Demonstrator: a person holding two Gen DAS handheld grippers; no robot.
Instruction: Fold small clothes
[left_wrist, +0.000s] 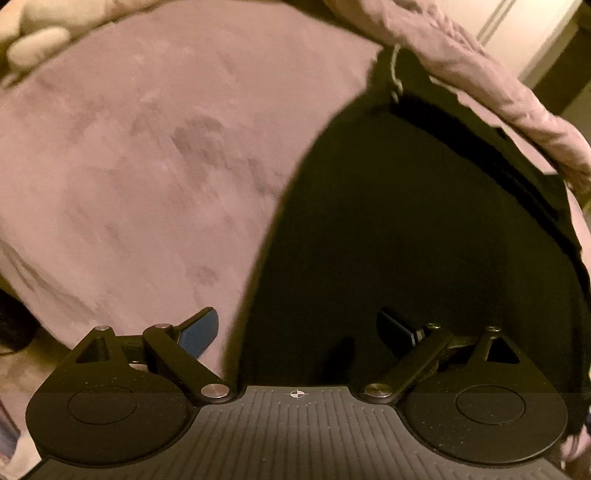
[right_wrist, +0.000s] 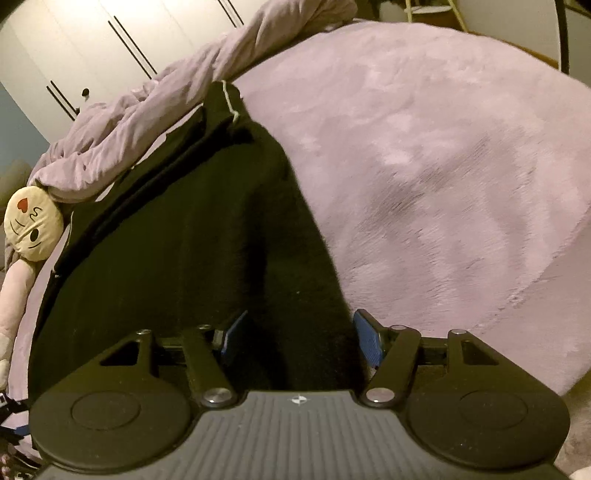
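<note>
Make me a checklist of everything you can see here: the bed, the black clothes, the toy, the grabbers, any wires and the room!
Surface: pink fluffy blanket spread over a bed.
Job's things: black garment lies flat on the blanket; a pale drawstring shows at its far end.
Clutter: bunched lilac duvet along the garment's far side; plush doll with a heart on its face beside it.
Grippers: left gripper open, one pad over the blanket, one over the garment. Right gripper open, the garment's edge between its pads, not pressed.
Cables: nothing seen for sure.
Surroundings: white wardrobe doors with dark handles behind the bed.
</note>
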